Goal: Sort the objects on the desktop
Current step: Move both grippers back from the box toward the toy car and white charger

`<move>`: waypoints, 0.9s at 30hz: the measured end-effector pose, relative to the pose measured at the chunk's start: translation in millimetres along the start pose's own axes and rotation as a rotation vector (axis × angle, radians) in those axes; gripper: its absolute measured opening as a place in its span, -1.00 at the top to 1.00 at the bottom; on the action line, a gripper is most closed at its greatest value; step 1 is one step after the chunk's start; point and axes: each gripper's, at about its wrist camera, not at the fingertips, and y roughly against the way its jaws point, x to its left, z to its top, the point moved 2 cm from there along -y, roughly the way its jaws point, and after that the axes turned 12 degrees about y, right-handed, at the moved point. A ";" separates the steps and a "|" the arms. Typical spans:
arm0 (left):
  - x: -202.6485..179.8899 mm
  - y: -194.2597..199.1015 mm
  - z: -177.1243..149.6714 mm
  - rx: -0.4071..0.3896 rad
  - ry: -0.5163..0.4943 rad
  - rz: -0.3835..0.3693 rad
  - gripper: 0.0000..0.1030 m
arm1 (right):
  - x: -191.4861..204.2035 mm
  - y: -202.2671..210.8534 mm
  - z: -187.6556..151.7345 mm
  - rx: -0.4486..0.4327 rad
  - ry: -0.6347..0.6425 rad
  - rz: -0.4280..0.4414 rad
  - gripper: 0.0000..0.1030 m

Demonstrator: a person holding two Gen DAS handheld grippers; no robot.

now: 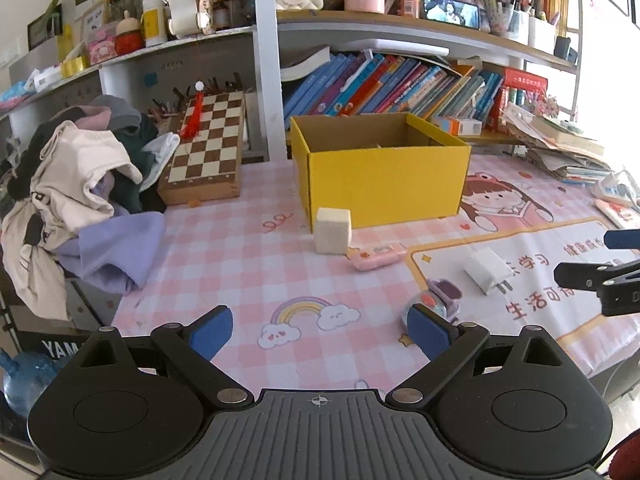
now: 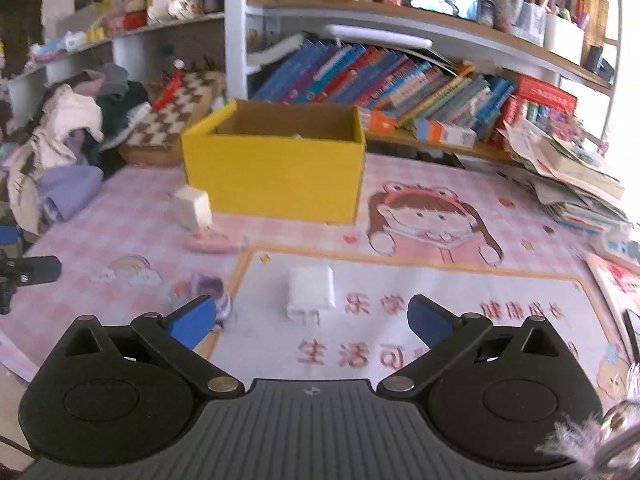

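A yellow cardboard box [image 1: 380, 176] [image 2: 276, 176] stands open at the back of the pink checked mat [image 1: 240, 264]. Before it sit a cream block [image 1: 333, 230] [image 2: 193, 208], a pink case [image 1: 378, 256] [image 2: 214, 243], a white charger plug [image 1: 489, 271] [image 2: 310, 292] and a small purple toy [image 1: 438, 300] [image 2: 208, 292]. My left gripper [image 1: 320, 334] is open above the mat, its right pad just in front of the purple toy. My right gripper [image 2: 310, 322] is open, and the charger plug lies just beyond the gap between its pads. Nothing is held.
A heap of clothes [image 1: 72, 200] covers the left side, with a chessboard box [image 1: 206, 148] leaning behind it. Books [image 1: 392, 84] line the shelf behind the box. Stacked papers [image 2: 568, 176] lie at the right. The right gripper shows at the left wrist view's right edge [image 1: 600, 276].
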 end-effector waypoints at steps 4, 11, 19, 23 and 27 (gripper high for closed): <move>-4.8 1.4 -9.4 0.016 -0.010 -0.002 -0.86 | 7.8 2.4 -9.3 0.023 0.019 -0.017 -1.00; -19.4 2.4 -21.1 0.033 -0.075 -0.014 -0.87 | 32.9 6.7 -15.8 0.020 0.119 0.012 -1.00; -32.0 4.4 -28.6 0.039 -0.129 -0.033 -0.87 | 47.8 10.7 -17.9 0.012 0.185 0.064 -1.00; -34.9 2.7 -31.5 0.050 -0.142 -0.037 -0.87 | 46.8 11.2 -19.1 0.017 0.178 0.069 -1.00; -37.1 0.2 -33.6 0.059 -0.150 -0.040 -0.87 | 43.6 9.2 -21.1 0.021 0.165 0.069 -1.00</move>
